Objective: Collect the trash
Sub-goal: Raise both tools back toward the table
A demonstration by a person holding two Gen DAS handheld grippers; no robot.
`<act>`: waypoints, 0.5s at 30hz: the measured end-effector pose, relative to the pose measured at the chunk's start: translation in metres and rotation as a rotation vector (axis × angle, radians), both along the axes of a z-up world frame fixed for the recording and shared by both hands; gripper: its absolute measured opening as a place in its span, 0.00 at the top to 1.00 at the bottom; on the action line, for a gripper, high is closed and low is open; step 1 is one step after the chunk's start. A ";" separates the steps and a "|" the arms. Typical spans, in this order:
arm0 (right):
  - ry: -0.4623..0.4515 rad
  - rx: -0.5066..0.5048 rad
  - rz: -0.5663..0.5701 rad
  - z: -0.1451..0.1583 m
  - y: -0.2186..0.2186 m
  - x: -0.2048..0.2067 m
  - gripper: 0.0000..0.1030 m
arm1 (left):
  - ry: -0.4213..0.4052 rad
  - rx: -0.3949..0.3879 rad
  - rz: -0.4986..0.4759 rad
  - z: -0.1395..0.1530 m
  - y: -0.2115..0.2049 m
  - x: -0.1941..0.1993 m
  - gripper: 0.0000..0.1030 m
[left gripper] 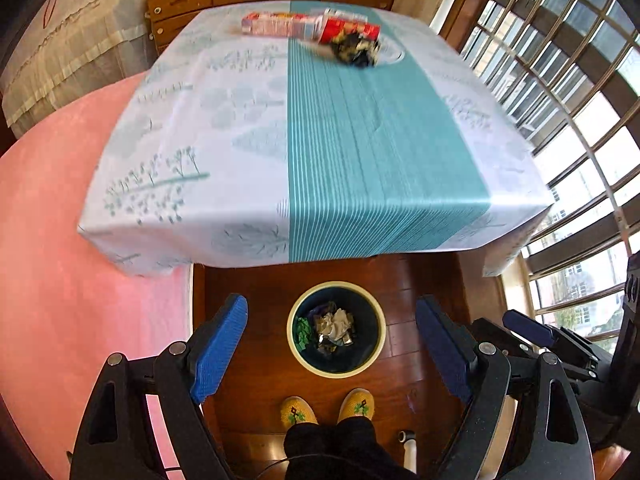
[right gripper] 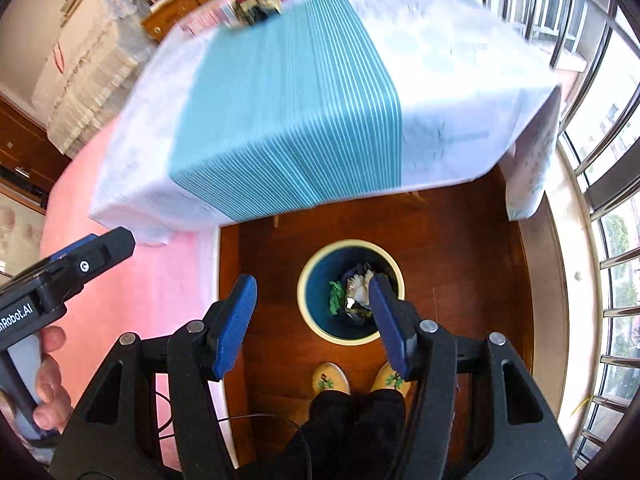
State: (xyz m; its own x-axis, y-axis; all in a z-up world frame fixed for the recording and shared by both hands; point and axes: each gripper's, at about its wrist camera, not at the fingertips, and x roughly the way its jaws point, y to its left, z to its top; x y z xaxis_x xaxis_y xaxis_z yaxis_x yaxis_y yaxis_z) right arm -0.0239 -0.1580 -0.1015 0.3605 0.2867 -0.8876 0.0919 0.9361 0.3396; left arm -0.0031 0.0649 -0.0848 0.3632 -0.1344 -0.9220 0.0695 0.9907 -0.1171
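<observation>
Both claws hang released and empty: the left gripper and the right gripper have their blue pads spread wide with nothing between them, pointing steeply down at the bin on the wooden floor. The bin already holds crumpled paper and wrappers. The trash not yet collected, a dark crumpled wad, sits at the far end of the table, touching a red carton that lies beside a pink box. The cloth-covered table stands between the bin and that pile; the person's yellow slippers are just behind the bin. My guess is the reach comes next, and the risk lies there: the wad is loose and pressed against the carton, so a careless pinch could drag the carton along or shed scraps on the tablecloth, and a long carry back could drop it short of the bin
</observation>
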 end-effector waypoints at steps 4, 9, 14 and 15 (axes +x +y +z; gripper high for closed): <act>-0.076 -0.001 -0.025 0.053 0.002 0.009 0.46 | -0.029 -0.041 -0.014 0.045 0.013 0.006 0.20; -0.177 -0.025 -0.017 0.112 0.009 0.030 0.46 | -0.093 -0.071 -0.016 0.097 0.027 0.022 0.23; -0.254 -0.089 0.013 0.156 0.019 0.060 0.46 | -0.170 -0.080 -0.018 0.139 0.037 0.049 0.23; -0.262 -0.101 0.023 0.162 0.021 0.068 0.46 | -0.181 -0.083 -0.016 0.144 0.037 0.058 0.23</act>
